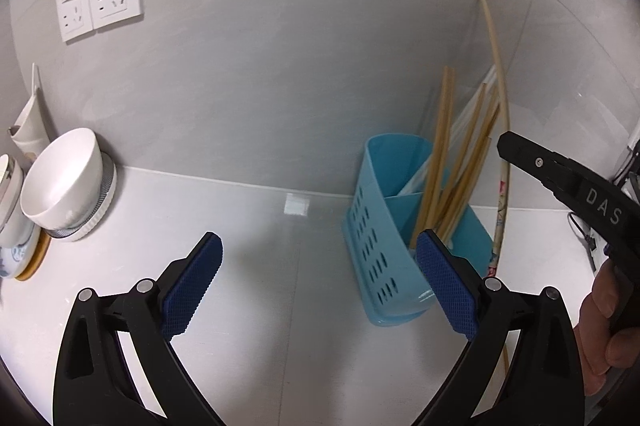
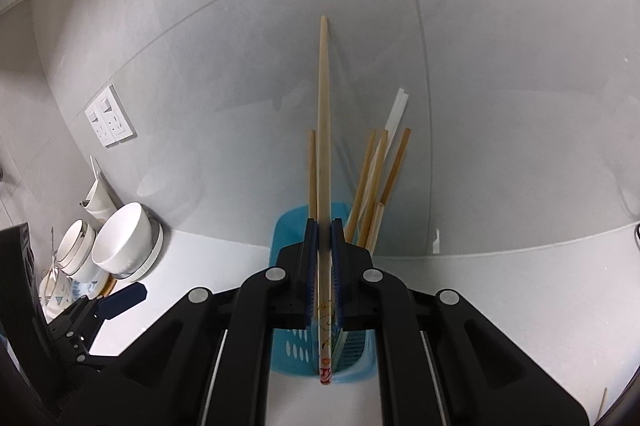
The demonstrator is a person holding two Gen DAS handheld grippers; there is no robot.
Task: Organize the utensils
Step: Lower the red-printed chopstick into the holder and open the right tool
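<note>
The right claw (image 2: pixel 324 254) is closed on a long pale wooden chopstick with a printed end (image 2: pixel 323 153), held upright just before the light blue perforated plastic utensil holder (image 1: pixel 384 226). This holder stands on the white worktop (image 1: pixel 260 226) near its back edge, with several wooden chopsticks (image 1: pixel 444 153) inside. The left claw (image 1: pixel 320 286) is open, gripping nothing.

Lower ends of wooden chopsticks (image 1: pixel 436 161) hidden inside blue holder (image 1: pixel 372 238). Base of holder covered by right hand-held gripper (image 2: pixel 324 258) in right wrist view. Printed pattern on clamped chopstick (image 2: pixel 323 145) too small to read. Stacked dishes (image 1: pixel 10 222) cut off at left edge.
</note>
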